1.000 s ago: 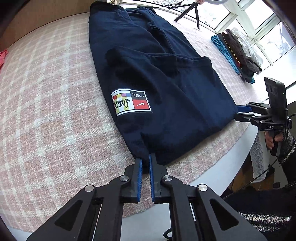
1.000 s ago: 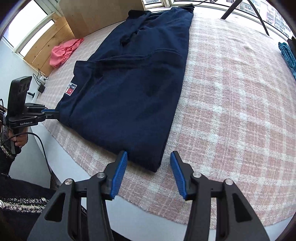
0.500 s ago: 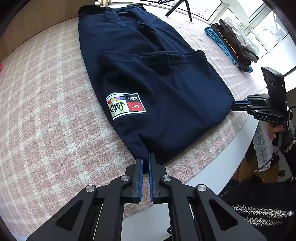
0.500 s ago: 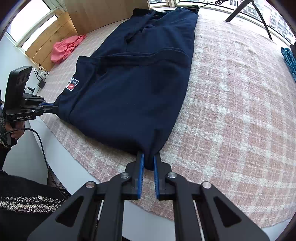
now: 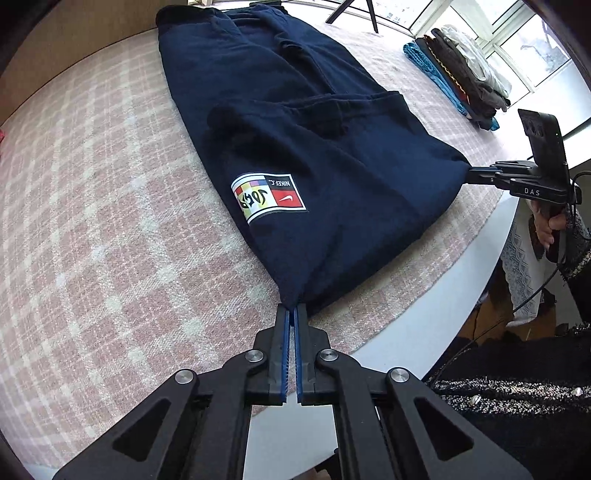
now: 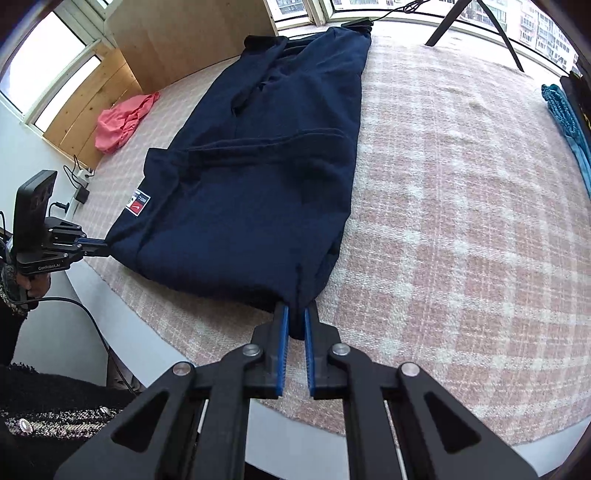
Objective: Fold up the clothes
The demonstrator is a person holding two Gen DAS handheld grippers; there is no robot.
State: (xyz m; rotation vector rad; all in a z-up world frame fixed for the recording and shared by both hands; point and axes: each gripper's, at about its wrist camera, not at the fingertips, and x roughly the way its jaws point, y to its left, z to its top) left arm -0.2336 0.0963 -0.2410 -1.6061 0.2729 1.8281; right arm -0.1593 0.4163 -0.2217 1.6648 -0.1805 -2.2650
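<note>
Now my left gripper (image 5: 294,314) and right gripper (image 6: 295,314) are each clamped tight on a near corner of the navy garment (image 5: 314,155), lying on the checked desk (image 5: 92,221).

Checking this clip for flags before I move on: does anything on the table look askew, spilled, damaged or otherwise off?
Nothing looks damaged or spilled. The navy garment lies folded lengthwise, with the left gripper and right gripper each clamped on a near corner. The only untidy thing is a crumpled pink cloth at the far edge of the table.

Pink plaid cloth (image 6: 461,206), tripod leg (image 6: 447,22), charger w/ cables (image 6: 82,192)
</note>
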